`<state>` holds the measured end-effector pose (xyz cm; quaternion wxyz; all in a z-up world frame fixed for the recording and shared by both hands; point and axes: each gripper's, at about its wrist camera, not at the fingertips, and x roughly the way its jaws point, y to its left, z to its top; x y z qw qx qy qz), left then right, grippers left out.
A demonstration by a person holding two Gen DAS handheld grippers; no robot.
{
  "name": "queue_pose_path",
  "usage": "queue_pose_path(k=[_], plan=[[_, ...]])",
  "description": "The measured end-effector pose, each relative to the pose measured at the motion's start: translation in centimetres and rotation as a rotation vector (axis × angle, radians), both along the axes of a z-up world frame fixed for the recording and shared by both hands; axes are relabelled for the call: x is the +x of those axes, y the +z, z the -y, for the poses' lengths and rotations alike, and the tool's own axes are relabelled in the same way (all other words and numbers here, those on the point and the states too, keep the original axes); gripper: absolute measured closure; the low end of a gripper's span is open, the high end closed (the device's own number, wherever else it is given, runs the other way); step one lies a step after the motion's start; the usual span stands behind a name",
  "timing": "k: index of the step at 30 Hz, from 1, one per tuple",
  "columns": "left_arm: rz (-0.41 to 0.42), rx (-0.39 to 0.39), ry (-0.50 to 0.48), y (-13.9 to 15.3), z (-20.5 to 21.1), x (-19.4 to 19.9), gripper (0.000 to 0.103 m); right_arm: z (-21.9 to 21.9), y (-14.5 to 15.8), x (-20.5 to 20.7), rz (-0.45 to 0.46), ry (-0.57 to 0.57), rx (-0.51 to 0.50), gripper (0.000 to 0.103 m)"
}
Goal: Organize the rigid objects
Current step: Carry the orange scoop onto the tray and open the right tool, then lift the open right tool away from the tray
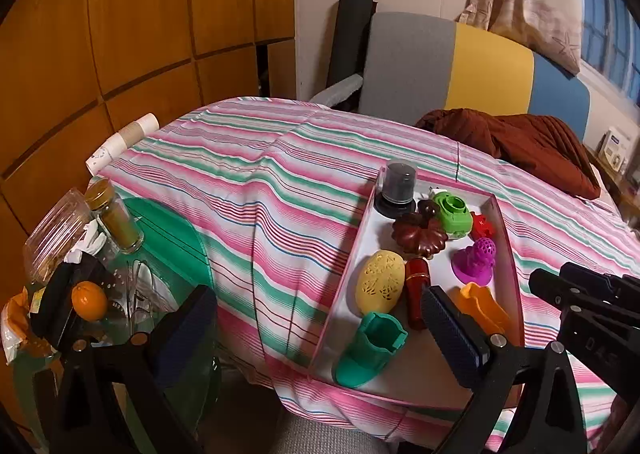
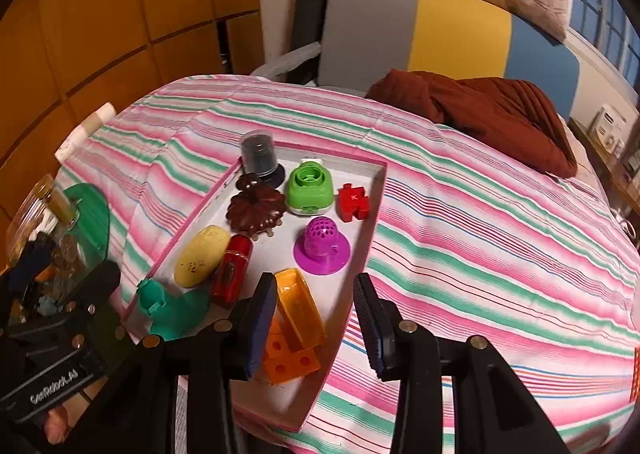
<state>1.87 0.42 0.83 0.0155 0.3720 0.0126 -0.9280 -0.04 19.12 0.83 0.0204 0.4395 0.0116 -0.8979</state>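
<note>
Both grippers hung wide open, holding nothing. The right gripper [image 2: 314,318] straddled the orange piece [image 2: 298,306] at lower centre, seemingly lined up to grasp it; the left gripper [image 1: 316,334] waited beside the pink tray [image 2: 376,190], where all 9 objects sat.

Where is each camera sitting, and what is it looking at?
Left wrist view: sits on the left gripper, looking forward and down over the striped bedspread at the pink tray on the right; its open fingers frame the view, and the right gripper pokes in.
Right wrist view: sits on the right gripper, looking down at the tray from closer; its open fingers show, with the left gripper at lower left.
Both share the tray, yellow egg, purple hat and chair.
</note>
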Motion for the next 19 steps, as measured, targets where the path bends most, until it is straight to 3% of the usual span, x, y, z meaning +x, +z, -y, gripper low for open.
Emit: queue_pose_path(k=[19], plan=[[-0.008,-0.022,-0.016,0.4,-1.4,0.1,0.000,-0.8,-0.4,-0.1,0.021,-0.027,-0.023,0.063]])
